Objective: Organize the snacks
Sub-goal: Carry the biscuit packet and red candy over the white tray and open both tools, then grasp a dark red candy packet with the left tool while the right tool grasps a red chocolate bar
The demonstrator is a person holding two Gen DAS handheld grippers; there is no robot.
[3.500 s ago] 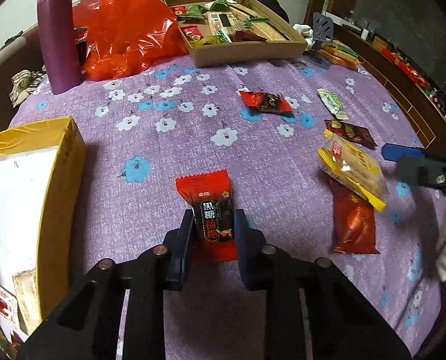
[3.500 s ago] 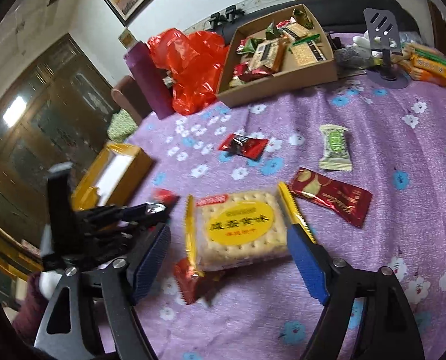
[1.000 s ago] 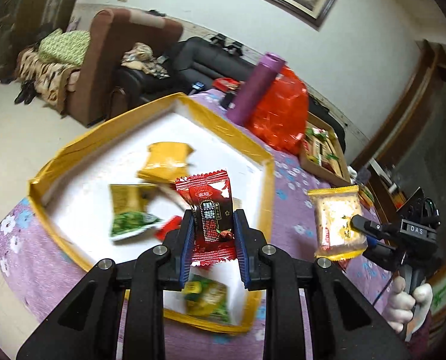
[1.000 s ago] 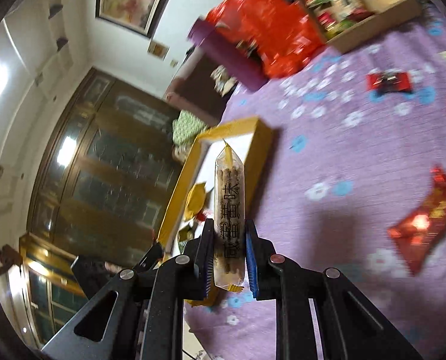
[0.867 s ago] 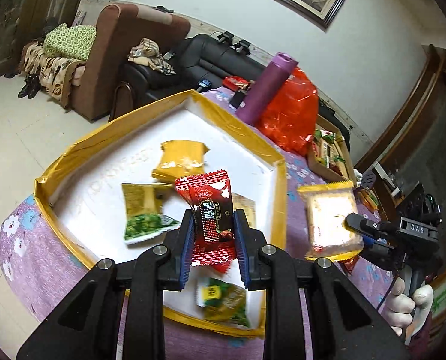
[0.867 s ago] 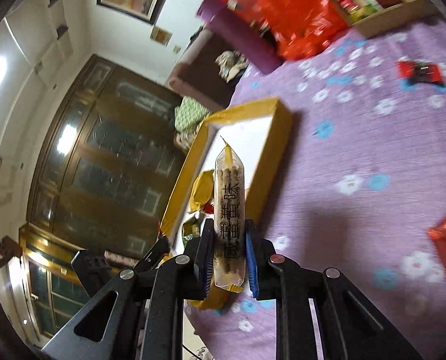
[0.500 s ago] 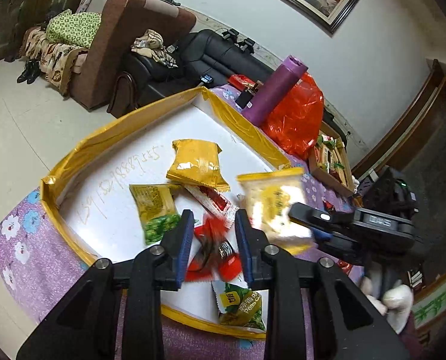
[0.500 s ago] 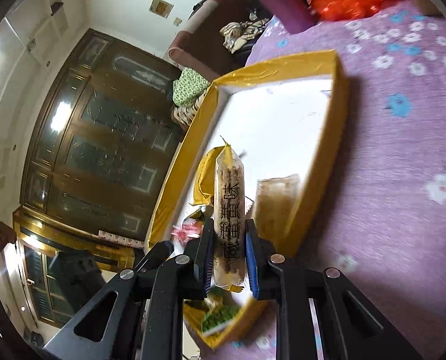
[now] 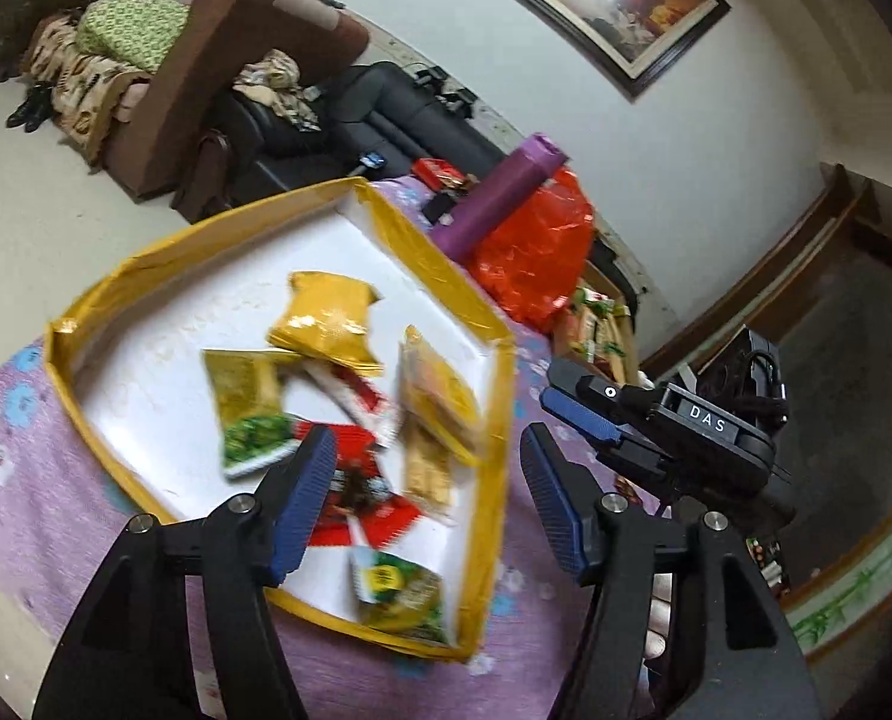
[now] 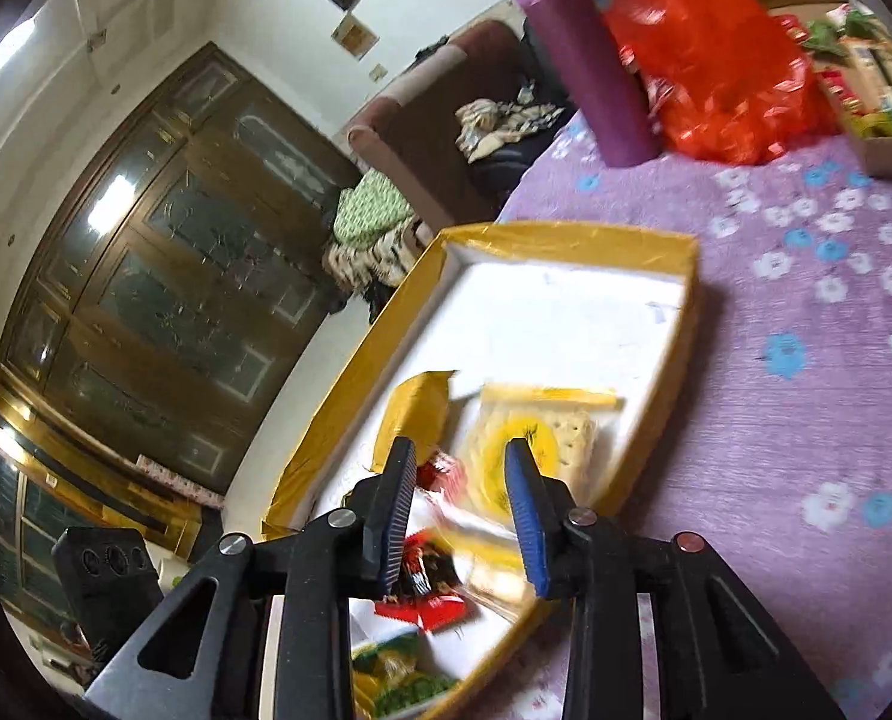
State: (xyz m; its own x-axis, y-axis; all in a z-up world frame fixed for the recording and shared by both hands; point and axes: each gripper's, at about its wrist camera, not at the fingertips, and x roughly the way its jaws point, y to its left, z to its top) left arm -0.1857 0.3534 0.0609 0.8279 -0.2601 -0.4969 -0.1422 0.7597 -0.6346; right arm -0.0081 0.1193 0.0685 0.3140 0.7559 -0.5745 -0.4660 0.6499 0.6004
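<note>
The box [image 9: 499,396] is shallow, with yellow taped walls and a white floor, and it sits at the edge of the bench [image 10: 805,396] on a purple cloth printed with white and blue flowers. Several snacks lie loose inside it: a yellow packet [image 9: 326,321], a yellow-and-green one [image 9: 248,408], a green one [image 9: 401,591] near the front wall, a red candy [image 9: 362,498] with dark print, and a clear cracker pack [image 10: 535,432] with yellow ends and a round yellow label, blurred, lying next to the box's right wall. The left gripper [image 9: 425,498] hangs over the box, its fingers apart and opening with nothing between them; the red candy lies below them. The right gripper [image 10: 460,516] is also above the box, fingers opening and empty, the cracker pack lying beyond their tips. A purple bottle [image 10: 583,54] and a red bag [image 10: 709,54] stand farther back on the bench.
</note>
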